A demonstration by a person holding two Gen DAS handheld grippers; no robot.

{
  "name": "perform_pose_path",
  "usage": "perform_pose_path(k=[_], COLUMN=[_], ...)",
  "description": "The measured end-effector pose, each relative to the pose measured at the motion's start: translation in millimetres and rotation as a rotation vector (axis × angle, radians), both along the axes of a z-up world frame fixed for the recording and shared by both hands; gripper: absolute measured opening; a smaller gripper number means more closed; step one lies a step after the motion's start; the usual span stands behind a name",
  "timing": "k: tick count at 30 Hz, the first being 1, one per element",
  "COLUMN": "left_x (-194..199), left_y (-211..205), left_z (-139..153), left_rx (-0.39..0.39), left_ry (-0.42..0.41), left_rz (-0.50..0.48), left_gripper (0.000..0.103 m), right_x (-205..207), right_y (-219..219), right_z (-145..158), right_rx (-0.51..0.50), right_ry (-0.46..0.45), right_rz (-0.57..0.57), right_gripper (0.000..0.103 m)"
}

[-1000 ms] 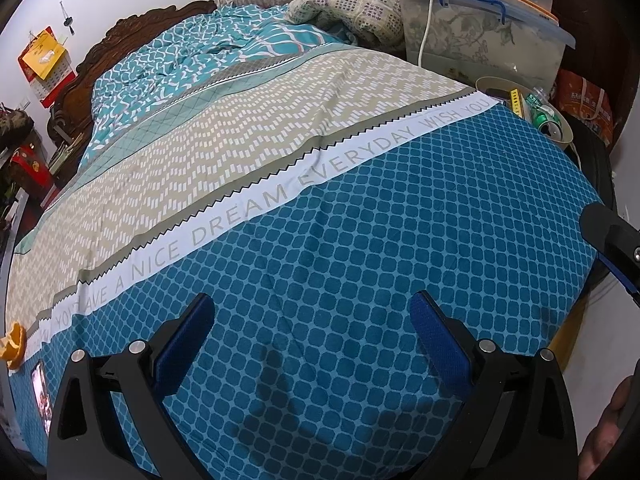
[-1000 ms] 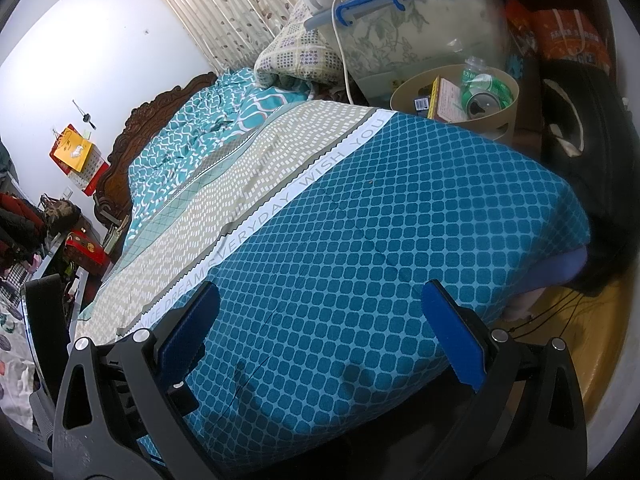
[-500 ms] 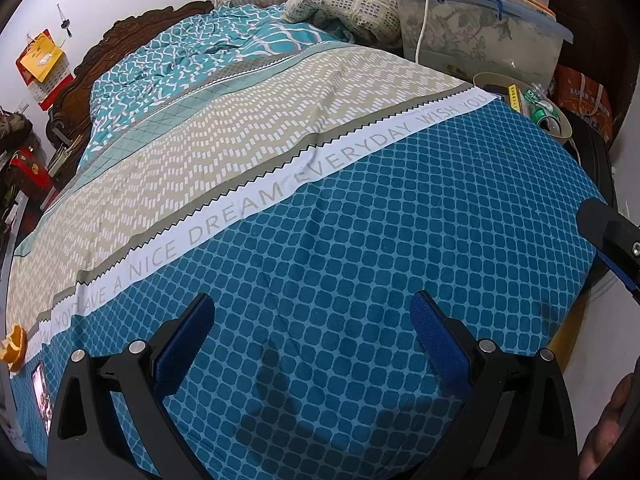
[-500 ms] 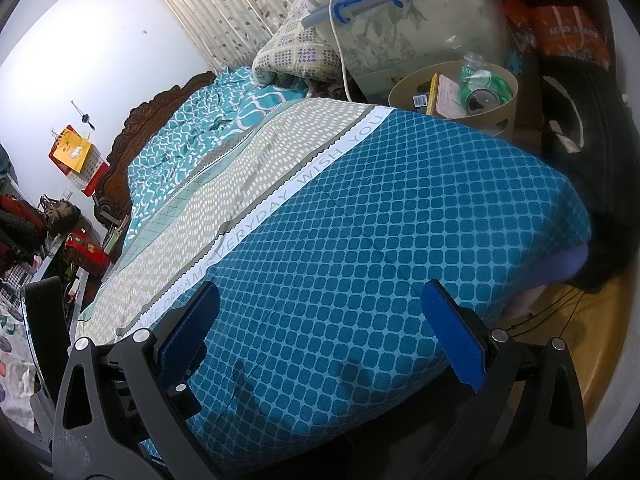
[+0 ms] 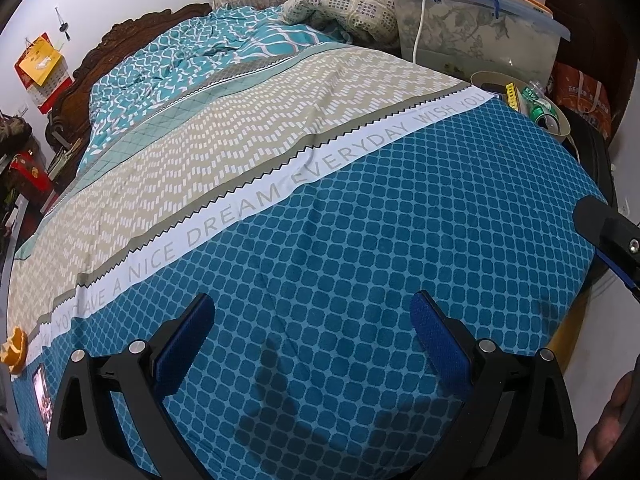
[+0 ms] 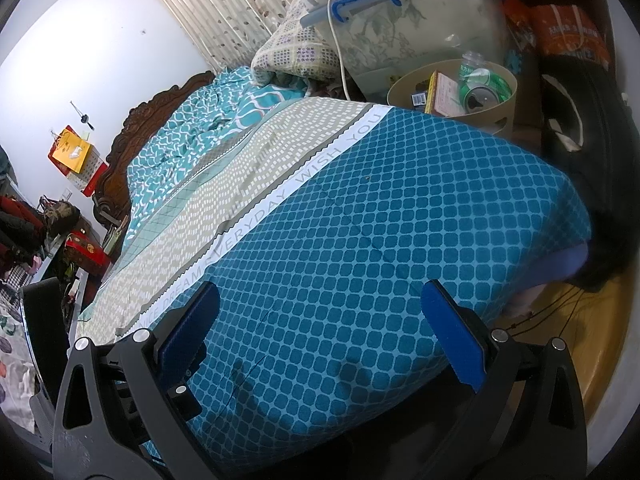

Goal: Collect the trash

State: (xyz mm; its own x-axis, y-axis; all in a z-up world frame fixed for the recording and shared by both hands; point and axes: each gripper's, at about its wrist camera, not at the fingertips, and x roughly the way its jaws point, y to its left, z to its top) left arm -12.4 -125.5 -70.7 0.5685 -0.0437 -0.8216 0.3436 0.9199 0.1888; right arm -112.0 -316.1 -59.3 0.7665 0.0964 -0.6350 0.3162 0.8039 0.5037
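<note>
A beige waste bin (image 6: 496, 112) stands at the bed's far right corner; it holds a green can (image 6: 482, 94), a plastic bottle and small boxes. It also shows in the left wrist view (image 5: 560, 120). An orange peel (image 5: 14, 350) lies on the bedspread at the far left edge. My left gripper (image 5: 312, 316) is open and empty above the blue part of the bedspread. My right gripper (image 6: 320, 300) is open and empty over the bed's foot; one of its fingers shows in the left wrist view (image 5: 608, 232).
The bed (image 5: 360, 220) carries a blue, white and beige patterned cover. A clear storage box (image 6: 420, 32) with a blue handle and a folded quilt (image 6: 292, 56) stand beyond the bin. A phone (image 5: 42, 396) lies near the peel. A black bag (image 6: 576, 128) stands at the right.
Both grippers have drifted slightly; the views shift a little. Both stay open and empty.
</note>
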Motion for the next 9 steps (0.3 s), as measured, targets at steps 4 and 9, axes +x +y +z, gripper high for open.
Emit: perform_pose_path(k=[4,9], left_x=[0.9,1.1], left_y=[1.9,2.9], left_z=[0.9,1.5], left_rx=[-0.013,-0.012], left_ry=[0.009,0.008], left_rz=[0.0,-0.002], left_gripper=[0.094,0.094], right_x=[-0.6,-1.0], right_y=[0.3,-2.3], right_z=[0.0,-1.4], right_rx=[-0.001,0.007], right_ry=[-0.003,-0.003], right_rz=[-0.003,-0.012], right_gripper=[0.1,0.1])
